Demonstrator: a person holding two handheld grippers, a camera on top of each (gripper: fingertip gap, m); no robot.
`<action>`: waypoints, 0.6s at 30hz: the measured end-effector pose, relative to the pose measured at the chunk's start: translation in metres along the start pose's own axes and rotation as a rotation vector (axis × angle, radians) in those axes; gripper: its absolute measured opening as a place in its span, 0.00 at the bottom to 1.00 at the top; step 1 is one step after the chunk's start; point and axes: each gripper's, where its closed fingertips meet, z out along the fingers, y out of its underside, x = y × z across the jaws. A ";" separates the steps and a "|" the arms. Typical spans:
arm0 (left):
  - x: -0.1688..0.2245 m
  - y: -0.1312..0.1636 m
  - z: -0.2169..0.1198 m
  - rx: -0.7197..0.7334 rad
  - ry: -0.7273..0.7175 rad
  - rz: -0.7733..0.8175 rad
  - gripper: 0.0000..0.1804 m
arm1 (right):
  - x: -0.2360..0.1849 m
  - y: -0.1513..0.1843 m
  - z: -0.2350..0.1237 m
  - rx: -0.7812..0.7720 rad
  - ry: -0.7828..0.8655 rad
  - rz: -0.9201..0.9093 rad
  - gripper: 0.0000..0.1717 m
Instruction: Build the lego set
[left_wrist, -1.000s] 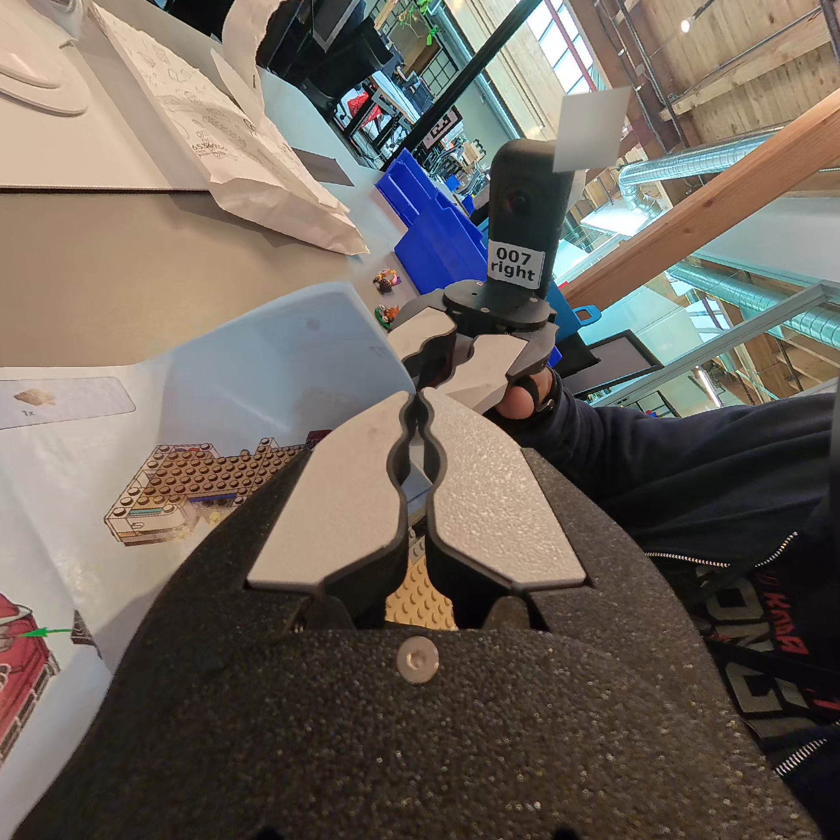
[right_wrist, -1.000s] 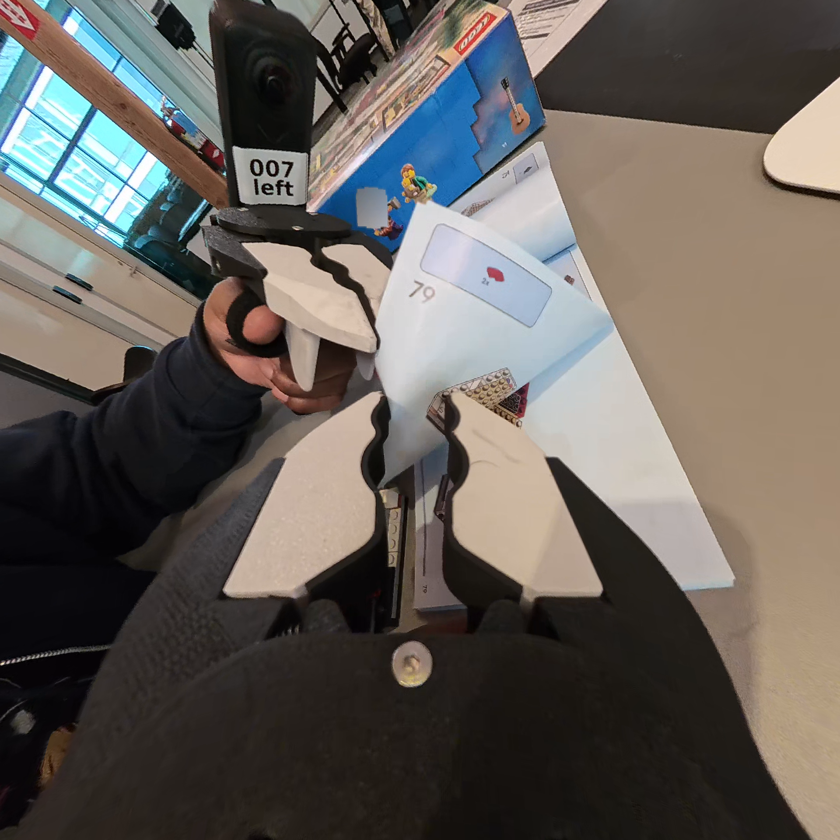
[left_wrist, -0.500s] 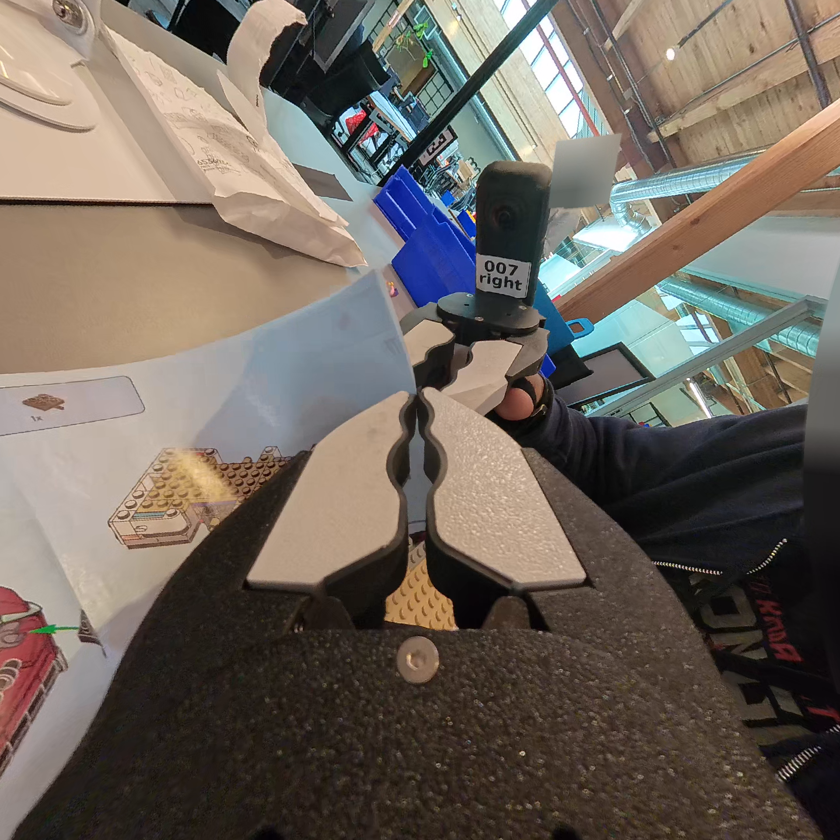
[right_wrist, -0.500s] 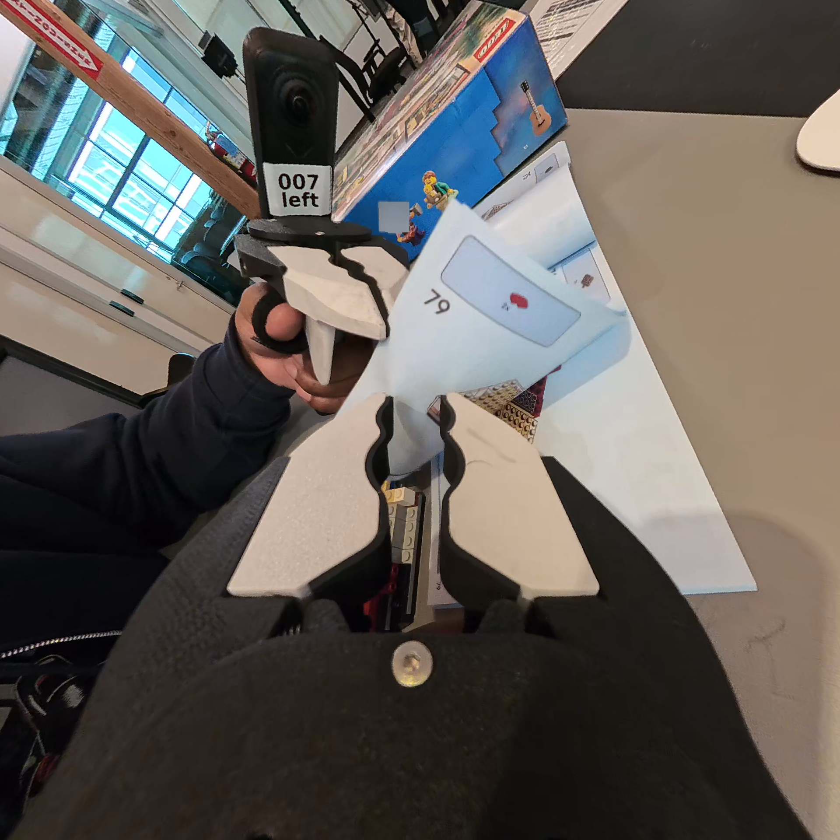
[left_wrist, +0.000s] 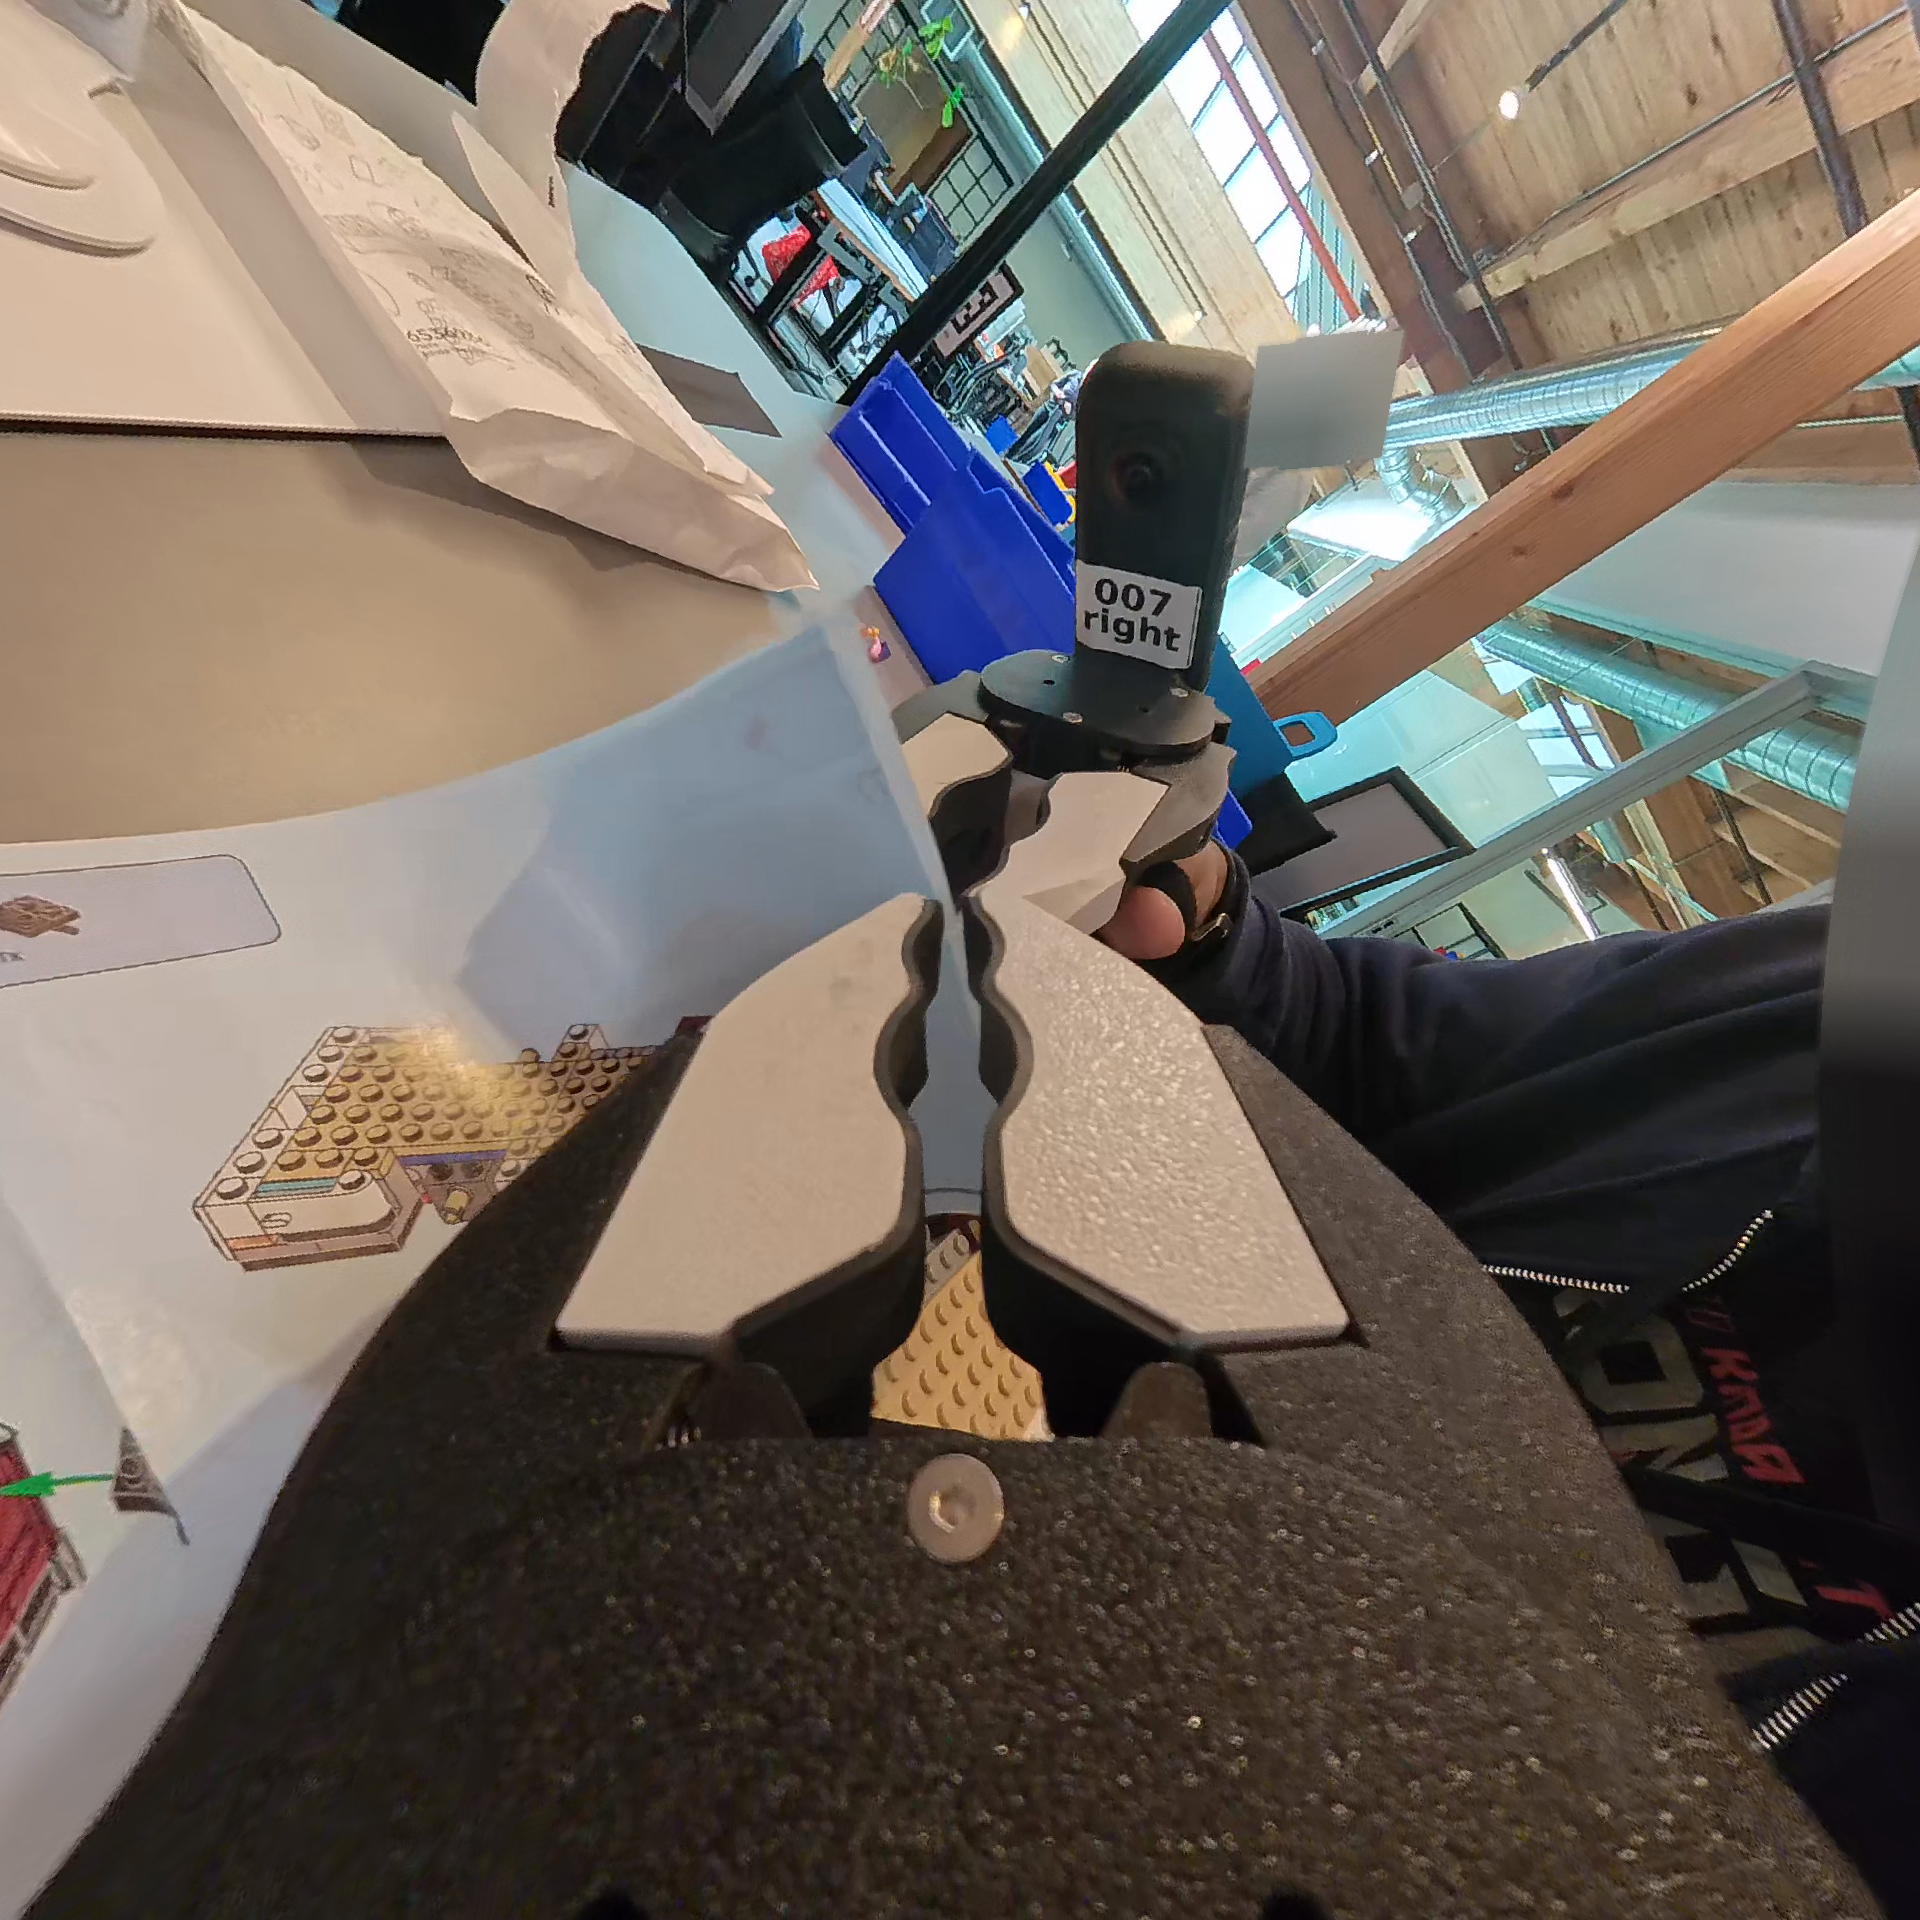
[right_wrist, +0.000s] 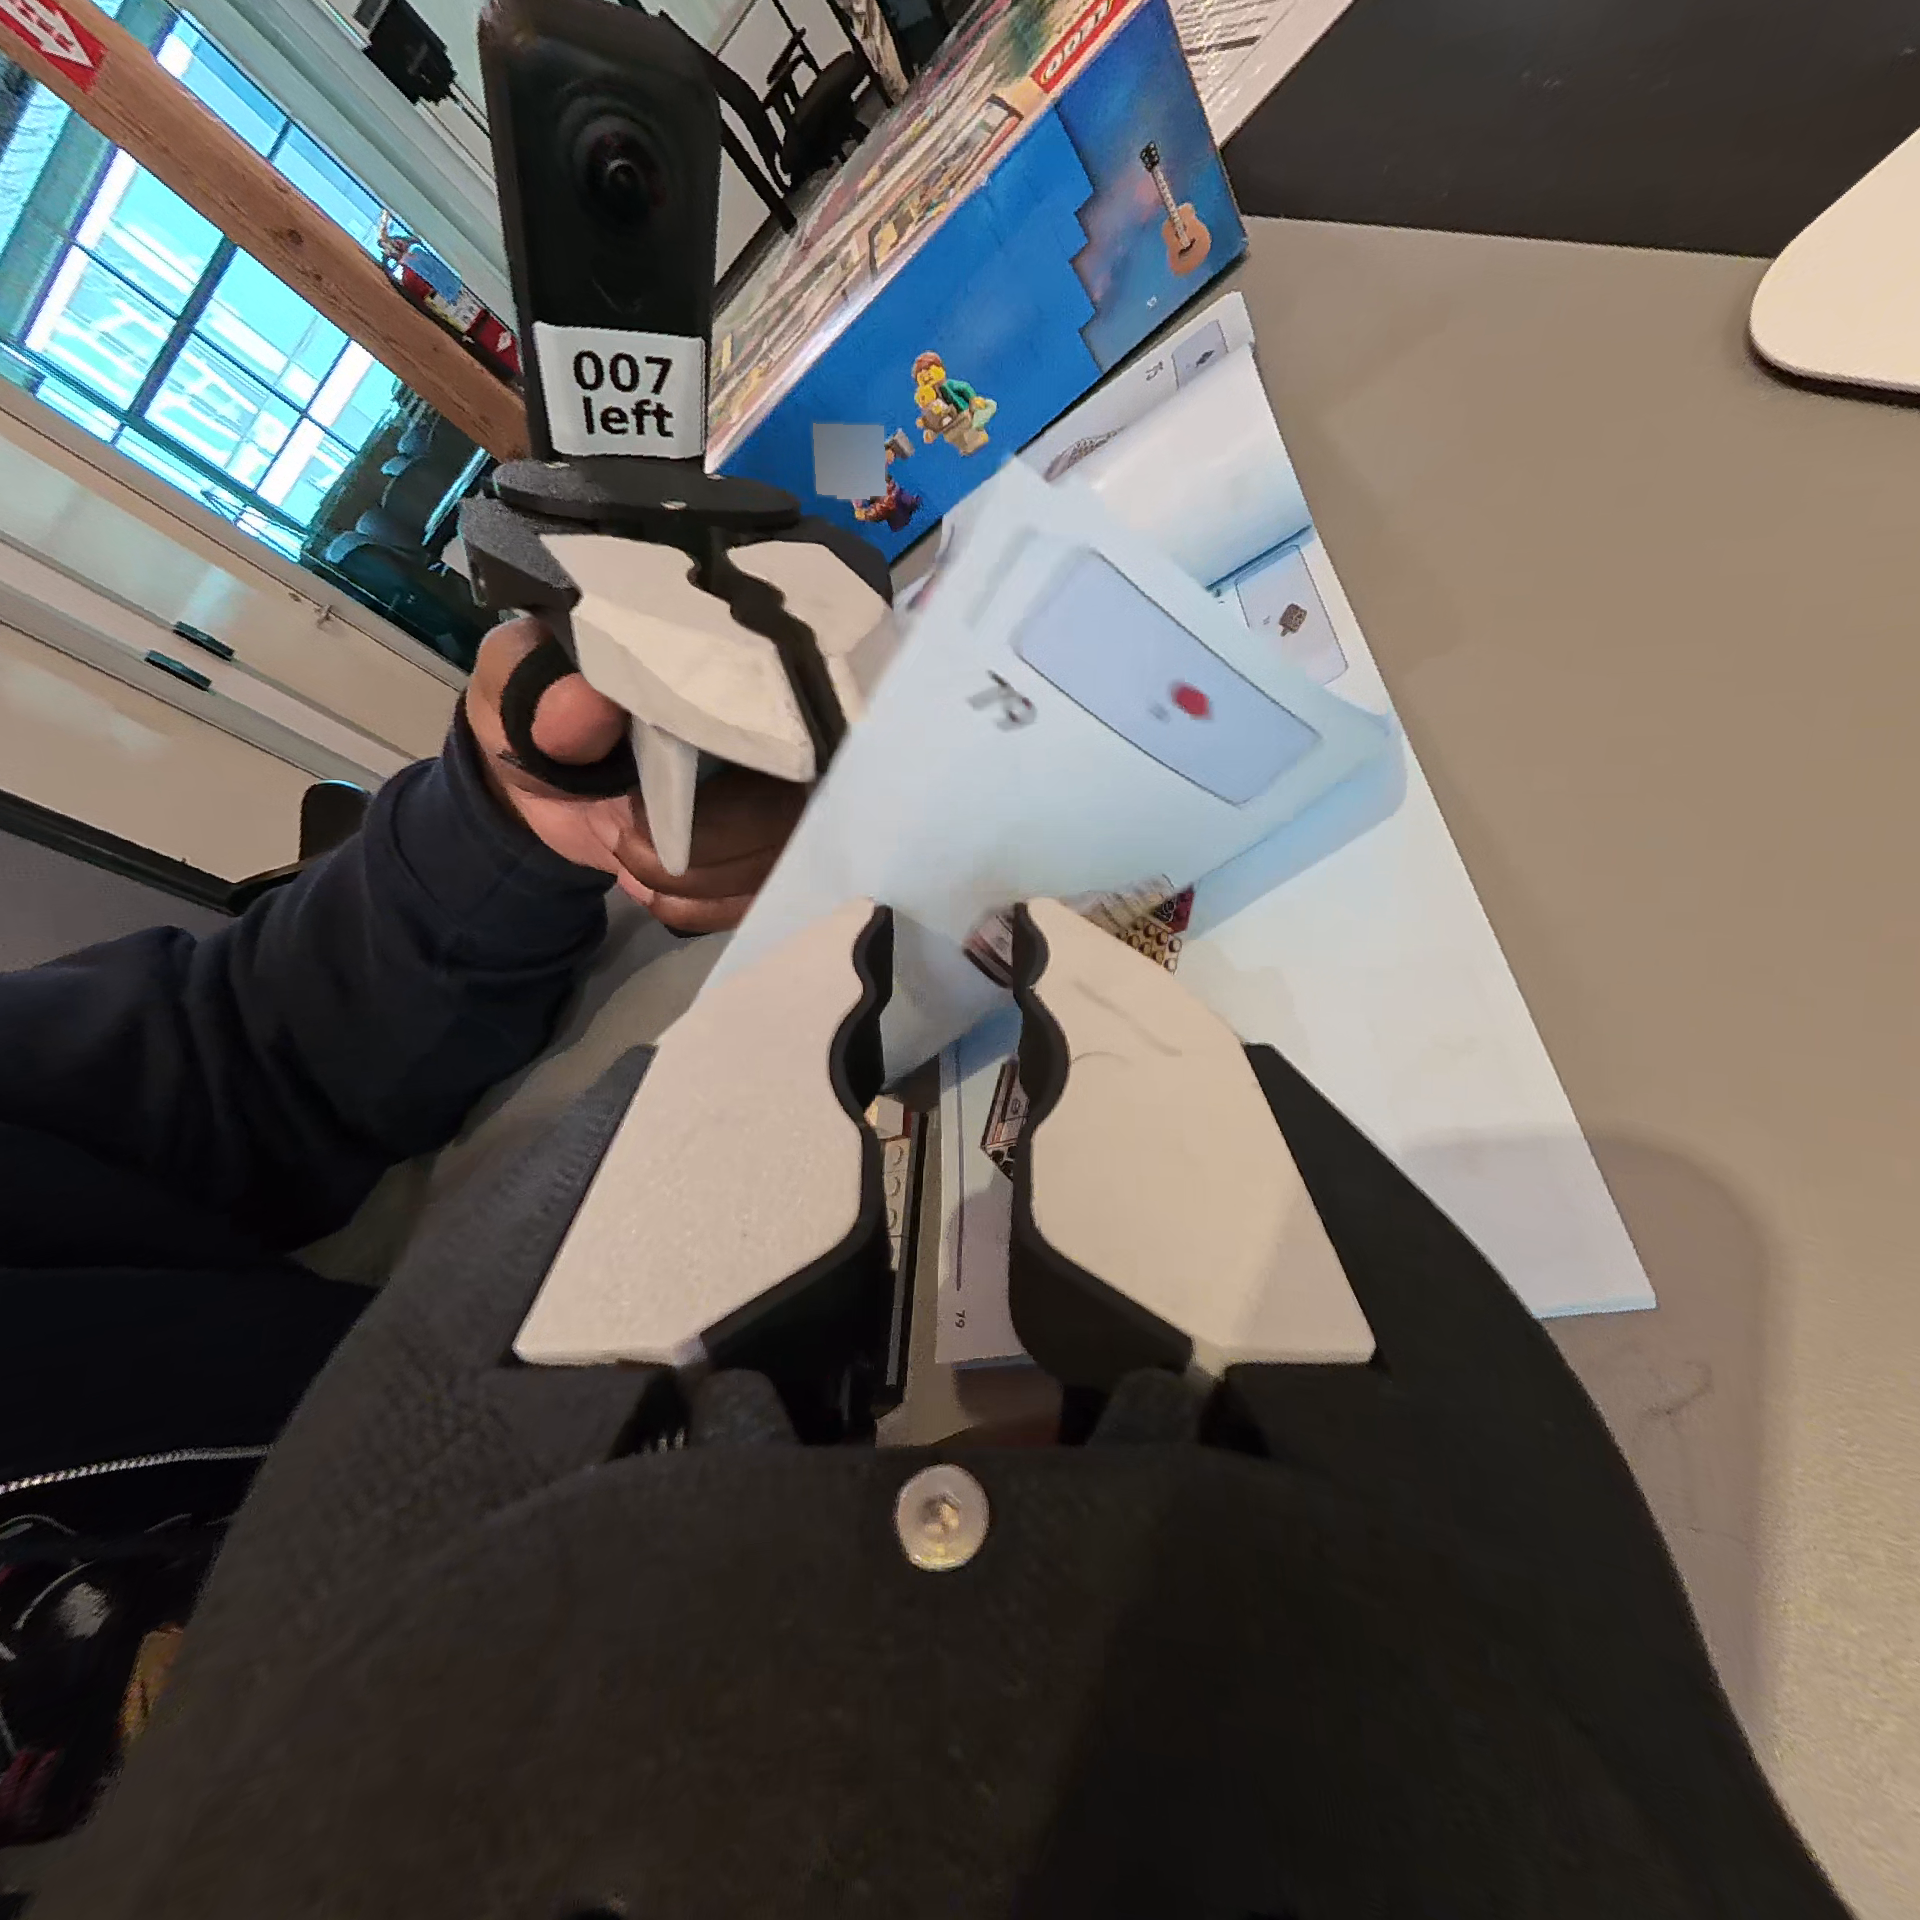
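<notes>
Page rises at frame centre, between the slightly parted left tool; right tool open around it.

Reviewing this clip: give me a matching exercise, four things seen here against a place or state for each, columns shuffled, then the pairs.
1. lifted booklet page
2. blue toy box
3. white paper bag
4. right gripper

A. jaws apart, page edge between them
B. crumpled on the table, far side
C. curled up off the open booklet
D. standing behind the booklet

Pairs: 1-C, 2-D, 3-B, 4-A
</notes>
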 end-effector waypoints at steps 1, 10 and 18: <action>0.000 0.000 0.000 -0.001 0.003 -0.001 0.03 | 0.000 0.000 0.000 0.000 -0.003 0.002 0.13; -0.004 0.002 0.001 -0.012 -0.033 0.002 0.03 | -0.003 0.001 0.001 -0.007 -0.009 -0.004 0.13; -0.012 0.004 0.001 -0.030 -0.098 0.018 0.05 | -0.005 0.002 0.002 -0.012 -0.017 -0.006 0.13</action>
